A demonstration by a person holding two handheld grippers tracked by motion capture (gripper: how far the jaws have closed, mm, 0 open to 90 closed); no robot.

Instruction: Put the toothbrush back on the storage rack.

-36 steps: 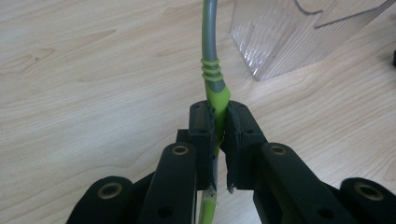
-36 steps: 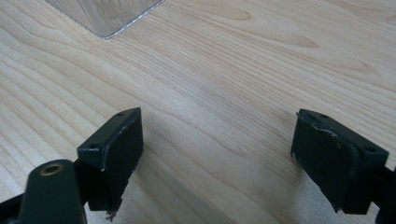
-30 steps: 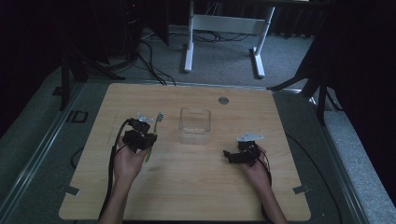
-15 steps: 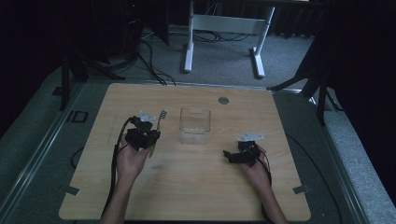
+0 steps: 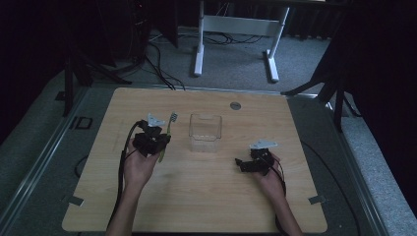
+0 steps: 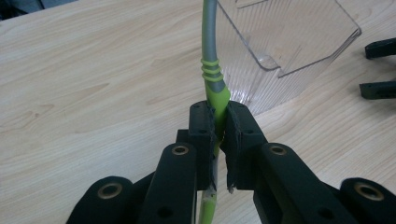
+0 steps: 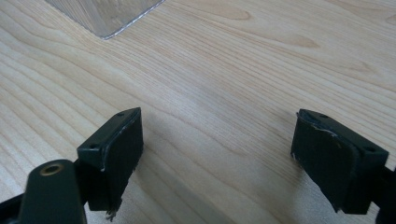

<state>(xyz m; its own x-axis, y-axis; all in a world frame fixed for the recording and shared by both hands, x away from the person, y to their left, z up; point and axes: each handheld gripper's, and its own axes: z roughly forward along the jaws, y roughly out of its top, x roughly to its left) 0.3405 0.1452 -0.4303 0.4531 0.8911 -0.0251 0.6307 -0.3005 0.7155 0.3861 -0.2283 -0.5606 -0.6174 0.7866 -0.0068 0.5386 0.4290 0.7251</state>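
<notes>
My left gripper [image 5: 160, 139] [image 6: 219, 121] is shut on the green handle of a green and grey toothbrush [image 6: 214, 79], held above the table left of the box. The brush head [image 5: 172, 117] points away from me. A clear plastic box [image 5: 205, 132] [image 6: 280, 42] stands open-topped in the middle of the wooden table [image 5: 196, 196]. My right gripper [image 5: 239, 163] [image 7: 217, 156] rests low over the table to the right of the box, jaws wide open with bare wood between them. A corner of the box [image 7: 107, 14] shows at the top left of the right gripper view.
A round grey grommet [image 5: 235, 105] sits in the table near its far edge. Black cables [image 5: 123, 162] trail from both grippers toward me. The right gripper's open jaw tips [image 6: 378, 70] appear at the right edge of the left gripper view. Dark stands and a white desk frame [image 5: 236, 29] stand beyond the table.
My left gripper has carried the toothbrush slightly right, toward the box. The right gripper has stayed where it was, still open.
</notes>
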